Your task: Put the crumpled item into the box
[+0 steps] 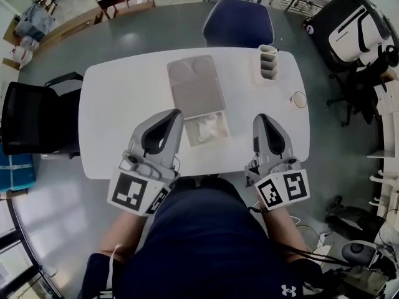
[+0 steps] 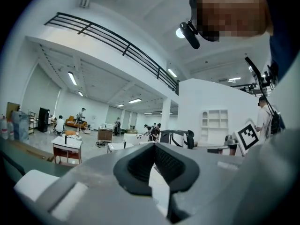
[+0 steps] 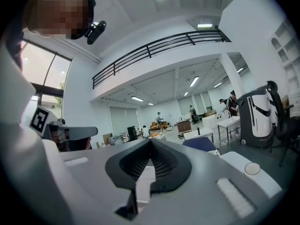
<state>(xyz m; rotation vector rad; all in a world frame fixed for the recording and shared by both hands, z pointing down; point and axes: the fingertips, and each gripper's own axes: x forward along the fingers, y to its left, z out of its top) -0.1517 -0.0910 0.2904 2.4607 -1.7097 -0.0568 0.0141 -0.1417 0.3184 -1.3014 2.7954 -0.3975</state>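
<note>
In the head view a small box sits at mid-table, its grey lid folded open on the far side. A white crumpled item lies inside the box. My left gripper hangs above the table just left of the box, jaws shut and empty. My right gripper hovers to the right of the box, also shut with nothing in it. Both grippers point level: in the left gripper view the left gripper looks out across the hall, as does the right gripper in the right gripper view.
A white holder with two cups stands at the white table's far right, and a small round disc lies near the right edge. A blue chair is behind the table and a black chair at its left.
</note>
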